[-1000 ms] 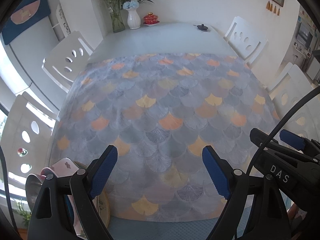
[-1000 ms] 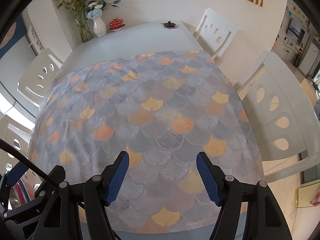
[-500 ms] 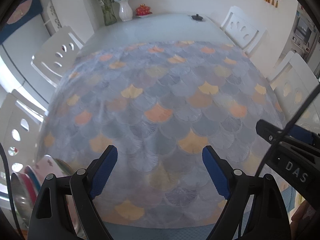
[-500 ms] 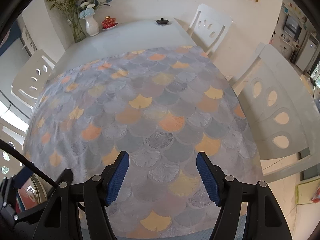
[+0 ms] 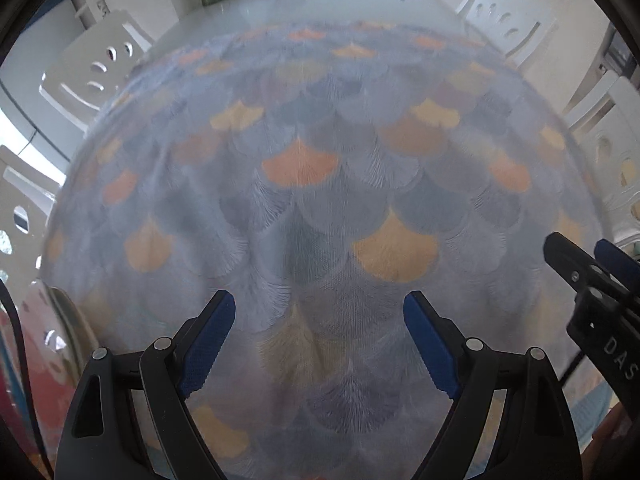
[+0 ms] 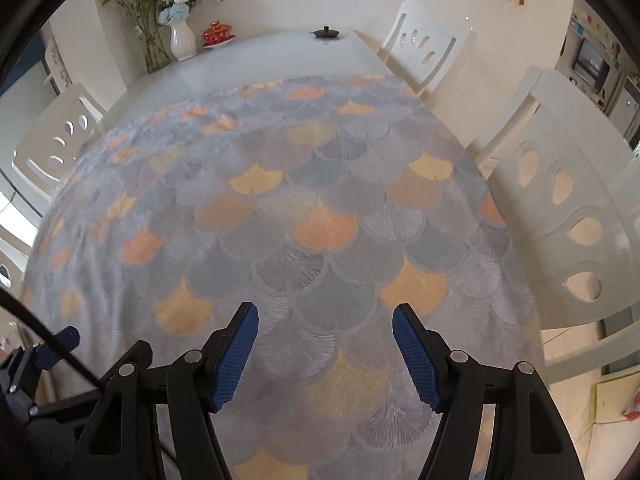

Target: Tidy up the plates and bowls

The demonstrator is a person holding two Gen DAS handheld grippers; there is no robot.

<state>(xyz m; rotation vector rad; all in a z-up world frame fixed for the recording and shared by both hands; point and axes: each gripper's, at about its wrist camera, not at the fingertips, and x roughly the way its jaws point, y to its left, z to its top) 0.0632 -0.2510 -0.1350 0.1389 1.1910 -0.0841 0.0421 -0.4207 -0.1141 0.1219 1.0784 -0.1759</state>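
Note:
My left gripper [image 5: 318, 340] is open and empty above the near part of the scale-patterned tablecloth [image 5: 320, 184]. A blurred stack of plates and bowls [image 5: 44, 344], pink and red with a metal rim, shows at the lower left edge of the left wrist view, left of the left gripper. My right gripper [image 6: 324, 350] is open and empty over the cloth [image 6: 280, 220]. The right gripper also shows at the right edge of the left wrist view [image 5: 600, 276]; the left gripper shows at the lower left of the right wrist view [image 6: 48, 352].
White chairs stand around the table [image 6: 560, 216] [image 6: 424, 48] [image 5: 96, 68]. At the far end of the table [image 6: 260, 56] are a white vase with flowers [image 6: 182, 40], a glass vase [image 6: 154, 52], a red lidded cup [image 6: 216, 34] and a small black lid [image 6: 326, 33].
Both grippers have moved down and nearer the cloth; the view has tilted lower. The dish stack at the left has slid further into the left wrist view. The jaws stay open.

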